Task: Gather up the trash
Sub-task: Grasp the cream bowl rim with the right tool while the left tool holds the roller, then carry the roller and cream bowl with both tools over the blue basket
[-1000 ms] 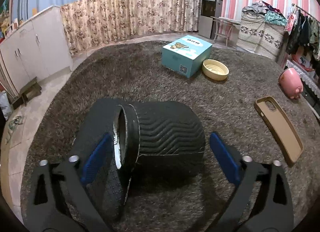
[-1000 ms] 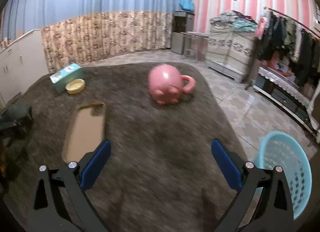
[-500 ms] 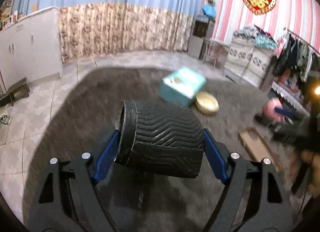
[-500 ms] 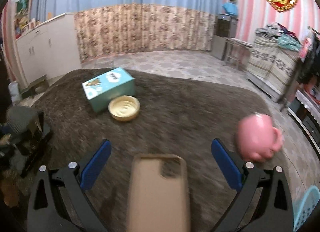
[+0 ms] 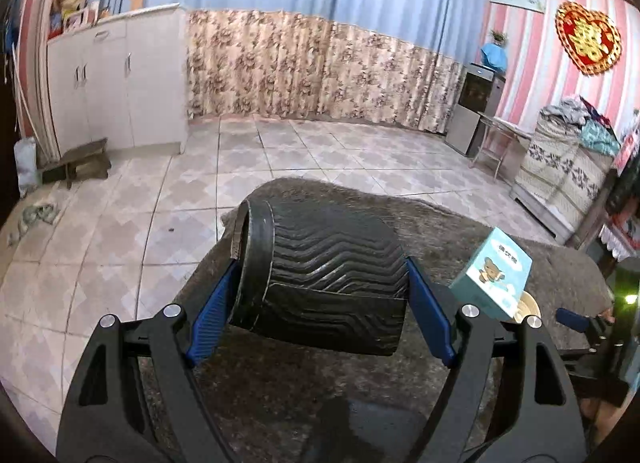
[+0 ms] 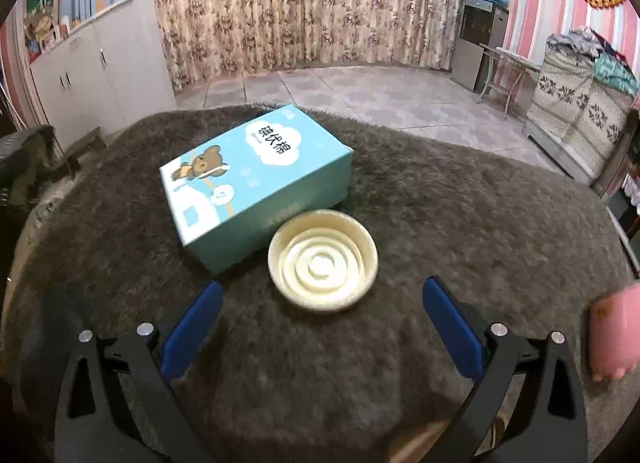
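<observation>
We have the left claw (image 5: 320,291) clamped on a black ribbed cup (image 5: 324,279), which lies on its side between the blue pads (image 5: 210,313), one pad pressed against the rim end and the other against the base end. The cup is lifted clear of the dark shaggy rug (image 5: 460,235), its open mouth turned to our left (we cannot see what is inside).

Our right claw (image 6: 320,327) is spread wide and holds nothing; its blue pads touch no object. Between and just beyond them a cream round bowl (image 6: 323,265) with ringed ridges sits on the rug (image 6: 460,203), near the rug's middle. A teal box (image 6: 256,183) printed with a bear lies flat just behind the bowl, touching it or nearly so; we cannot tell which. At the right edge of the rug, a pink object (image 6: 616,335) shows only in part, blurred. Beyond the rug's far edge lies tiled floor (image 6: 360,83).
</observation>
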The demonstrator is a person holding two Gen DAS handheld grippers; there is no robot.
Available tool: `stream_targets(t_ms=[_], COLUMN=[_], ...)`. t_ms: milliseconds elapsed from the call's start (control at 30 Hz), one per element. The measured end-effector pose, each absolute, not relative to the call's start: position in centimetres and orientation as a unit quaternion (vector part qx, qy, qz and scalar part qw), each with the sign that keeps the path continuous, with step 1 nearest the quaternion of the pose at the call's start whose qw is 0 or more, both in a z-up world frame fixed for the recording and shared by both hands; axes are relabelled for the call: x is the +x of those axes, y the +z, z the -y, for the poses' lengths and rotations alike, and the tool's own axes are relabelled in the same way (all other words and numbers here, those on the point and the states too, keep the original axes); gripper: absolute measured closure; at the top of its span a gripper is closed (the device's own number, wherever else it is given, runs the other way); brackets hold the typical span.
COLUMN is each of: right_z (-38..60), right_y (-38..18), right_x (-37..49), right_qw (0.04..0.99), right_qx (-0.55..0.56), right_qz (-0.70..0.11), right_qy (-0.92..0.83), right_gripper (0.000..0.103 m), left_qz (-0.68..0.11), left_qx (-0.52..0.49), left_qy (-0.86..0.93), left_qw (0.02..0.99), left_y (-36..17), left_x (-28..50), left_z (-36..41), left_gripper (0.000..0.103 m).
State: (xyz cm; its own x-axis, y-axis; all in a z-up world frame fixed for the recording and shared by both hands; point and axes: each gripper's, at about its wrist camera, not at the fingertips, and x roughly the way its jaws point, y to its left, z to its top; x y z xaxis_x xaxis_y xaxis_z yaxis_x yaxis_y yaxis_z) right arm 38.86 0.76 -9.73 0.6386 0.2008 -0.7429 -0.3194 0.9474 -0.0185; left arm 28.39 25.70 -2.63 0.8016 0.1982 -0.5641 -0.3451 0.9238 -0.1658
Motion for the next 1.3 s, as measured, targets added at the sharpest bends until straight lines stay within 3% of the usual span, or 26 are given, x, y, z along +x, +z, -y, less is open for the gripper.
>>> stream_targets(t_ms=[100, 167, 233, 500, 900, 1300], right_z=[-1.7, -2.0, -1.5, 3.1, 18.3, 33.5], right_y=[-10.4, -10.7, -10.6, -6.3, 2.7, 1.9], right_x=[39.7, 39.7, 39.6, 34.6, 20.8, 11.7], right_qw=[0.896, 0.896, 0.898, 0.922, 0.963, 0.96], right_qx=[-0.075, -0.078, -0.065, -0.035, -0.02, -0.003], right_qz=[-0.413, -0.412, -0.406, -0.351, -0.266, -0.261], right_qy=[0.148, 0.145, 0.157, 0.16, 0.051, -0.106], right_gripper=[0.015, 0.036, 0.041, 0.042, 0.042, 0.041], left_qz=[-0.28, -0.28, -0.277, -0.257, -0.216, -0.229], left_qx=[-0.13, -0.13, -0.126, -0.098, -0.086, -0.054], left_qy=[0.148, 0.147, 0.149, 0.131, 0.036, -0.069], left_qw=[0.939, 0.94, 0.941, 0.952, 0.972, 0.969], left_y=[-2.8, -2.9, -2.9, -0.5, 4.7, 3.2], left_x=[28.4, 28.6, 28.3, 26.4, 21.7, 19.1], left_z=[-26.0, -26.2, -26.3, -22.6, -11.7, 2.1], left_gripper=[0.024, 0.024, 0.024, 0.024, 0.024, 0.024])
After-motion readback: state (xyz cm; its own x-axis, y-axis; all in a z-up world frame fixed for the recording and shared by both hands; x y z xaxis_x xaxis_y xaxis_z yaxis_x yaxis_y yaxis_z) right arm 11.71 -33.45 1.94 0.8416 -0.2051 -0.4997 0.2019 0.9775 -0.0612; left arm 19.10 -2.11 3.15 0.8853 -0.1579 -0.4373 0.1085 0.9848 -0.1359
